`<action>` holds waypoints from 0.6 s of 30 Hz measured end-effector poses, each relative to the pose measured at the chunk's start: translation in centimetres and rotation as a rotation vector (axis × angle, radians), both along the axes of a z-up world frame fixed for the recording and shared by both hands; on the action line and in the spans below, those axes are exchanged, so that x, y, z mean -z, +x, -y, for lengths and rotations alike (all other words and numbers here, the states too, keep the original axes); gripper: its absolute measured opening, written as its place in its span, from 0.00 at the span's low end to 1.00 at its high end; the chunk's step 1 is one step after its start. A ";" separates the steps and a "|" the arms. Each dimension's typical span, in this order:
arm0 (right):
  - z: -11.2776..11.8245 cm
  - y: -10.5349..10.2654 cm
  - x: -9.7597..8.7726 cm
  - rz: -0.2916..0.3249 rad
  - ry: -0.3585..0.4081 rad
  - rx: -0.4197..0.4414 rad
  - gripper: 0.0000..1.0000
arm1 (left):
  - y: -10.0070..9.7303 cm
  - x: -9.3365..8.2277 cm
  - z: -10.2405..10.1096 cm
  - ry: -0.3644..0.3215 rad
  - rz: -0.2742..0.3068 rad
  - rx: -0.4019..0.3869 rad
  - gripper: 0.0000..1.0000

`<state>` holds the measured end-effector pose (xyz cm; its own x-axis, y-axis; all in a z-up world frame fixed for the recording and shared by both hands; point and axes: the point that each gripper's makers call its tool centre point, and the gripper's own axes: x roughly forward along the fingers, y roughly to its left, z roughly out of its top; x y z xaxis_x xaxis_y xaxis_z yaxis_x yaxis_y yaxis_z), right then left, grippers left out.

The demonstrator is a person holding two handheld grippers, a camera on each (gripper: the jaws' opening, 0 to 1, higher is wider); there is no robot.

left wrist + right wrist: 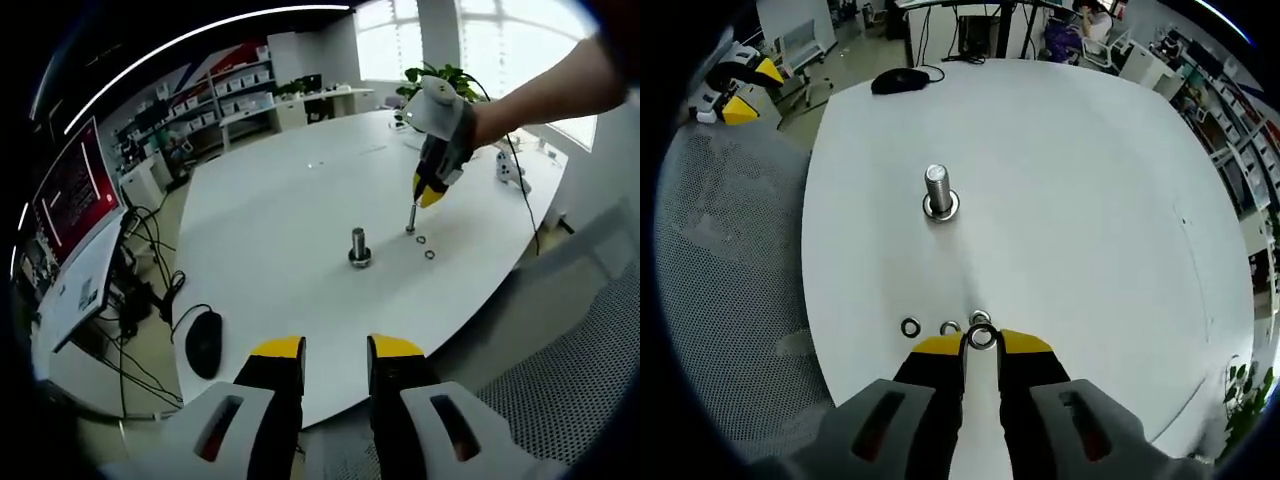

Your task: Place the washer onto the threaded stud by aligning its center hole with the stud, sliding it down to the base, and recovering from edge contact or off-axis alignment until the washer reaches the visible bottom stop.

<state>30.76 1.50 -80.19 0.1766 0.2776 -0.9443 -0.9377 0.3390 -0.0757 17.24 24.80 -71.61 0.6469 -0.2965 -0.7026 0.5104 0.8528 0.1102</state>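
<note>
The washer [982, 337], a small bright metal ring, sits pinched between the yellow tips of the right tool [981, 345], whose jaws stand narrow around it, low over the white worktop [1090, 200]. Judging by this, the pick-up step is in hand and the carry to the stud has not begun. Just beside the tips lie more loose washers [911, 327], thin, flat and shiny, in a short row on the worktop.

The threaded stud [937, 188] stands upright well ahead, a ribbed steel post rising from a wider round base that looks like the bottom stop. The next move calls for lifting the ring clear, bringing its hole level over the stud's top, then lowering it straight.

The left tool [335, 347] hovers near the worktop's edge, its jaws a modest gap apart and holding nothing. A black computer mouse [204, 341], smooth and rounded, rests near that edge.
</note>
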 end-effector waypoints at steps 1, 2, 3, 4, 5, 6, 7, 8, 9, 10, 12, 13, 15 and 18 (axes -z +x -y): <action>0.0 0.1 0.0 0.002 -0.005 -0.006 0.14 | 0.0 0.0 0.0 0.000 -0.001 0.000 0.22; 0.0 0.2 0.1 0.003 -0.009 -0.010 0.14 | 0.0 0.0 0.0 0.000 -0.001 -0.001 0.22; 0.0 0.2 0.1 0.003 -0.010 -0.012 0.14 | 0.0 0.0 0.0 -0.001 -0.001 -0.002 0.22; 0.0 0.3 0.2 -0.001 -0.010 -0.012 0.14 | 0.0 0.0 0.0 -0.001 -0.002 -0.002 0.22; -0.1 0.3 0.2 -0.002 -0.011 -0.013 0.14 | 0.0 0.1 0.0 0.000 -0.003 -0.002 0.22; -0.1 0.3 0.3 -0.001 -0.013 -0.017 0.14 | 0.0 0.1 0.0 0.000 -0.003 -0.001 0.22; -0.2 0.3 0.3 -0.001 -0.014 -0.019 0.14 | 0.0 0.1 0.0 0.001 -0.004 -0.001 0.22; -0.2 0.2 0.4 -0.006 -0.013 -0.020 0.14 | 0.0 0.1 0.0 0.001 -0.004 -0.001 0.22; -0.3 0.2 0.4 -0.009 -0.013 -0.022 0.14 | 0.0 0.1 0.0 0.001 -0.004 -0.001 0.22; -0.3 0.0 0.6 -0.011 -0.020 -0.028 0.14 | 0.0 0.1 0.0 0.001 -0.005 -0.001 0.22; -0.1 0.0 0.7 -0.009 -0.030 -0.037 0.14 | 0.0 0.1 0.0 0.000 -0.006 -0.002 0.22; -0.1 0.0 0.7 -0.013 -0.029 -0.036 0.14 | 0.0 0.1 0.0 0.000 -0.006 -0.002 0.22; -0.1 0.0 0.8 -0.013 -0.032 -0.037 0.14 | 0.0 0.1 0.0 0.000 -0.005 -0.002 0.22; -0.2 0.2 1.0 -0.014 -0.035 -0.038 0.14 | 0.0 0.1 -0.1 0.000 -0.005 -0.002 0.22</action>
<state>30.93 1.71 -81.15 0.1528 0.2507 -0.9559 -0.9509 0.3006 -0.0732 17.26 24.85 -71.71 0.6441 -0.2948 -0.7059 0.5091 0.8539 0.1079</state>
